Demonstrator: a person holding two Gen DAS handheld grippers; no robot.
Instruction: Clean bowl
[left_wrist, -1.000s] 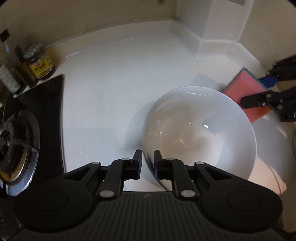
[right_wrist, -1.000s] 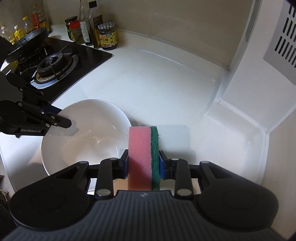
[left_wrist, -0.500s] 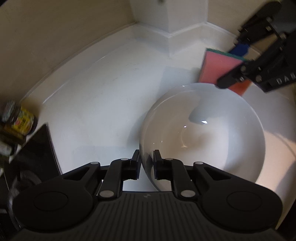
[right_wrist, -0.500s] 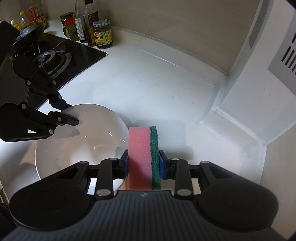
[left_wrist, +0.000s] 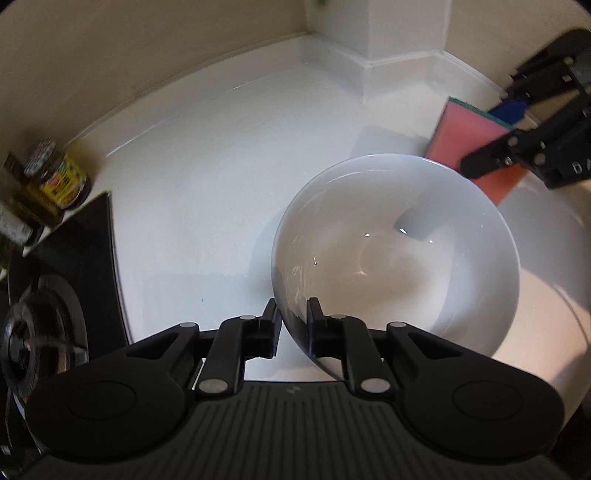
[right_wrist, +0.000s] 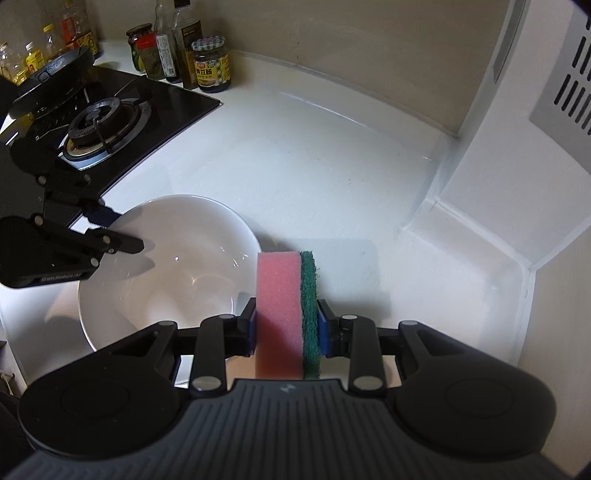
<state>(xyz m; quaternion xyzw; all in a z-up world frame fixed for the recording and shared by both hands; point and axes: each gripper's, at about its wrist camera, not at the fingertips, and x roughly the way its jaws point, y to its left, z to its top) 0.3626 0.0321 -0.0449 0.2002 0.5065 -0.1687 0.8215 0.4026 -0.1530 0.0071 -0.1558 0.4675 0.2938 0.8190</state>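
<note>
The left tongs (left_wrist: 291, 319) pinch the near rim of the white bowl (left_wrist: 399, 258), one finger inside and one outside; the bowl fills the lower right of the left wrist frame, over the white table (left_wrist: 207, 192). The right tongs (right_wrist: 286, 326) are pressed onto a pink-and-green sponge (right_wrist: 286, 306) standing on edge at lower centre of the right wrist frame, just right of the bowl (right_wrist: 166, 266). A gas stove (right_wrist: 99, 125) and jars (right_wrist: 212, 64) sit at upper left.
</note>
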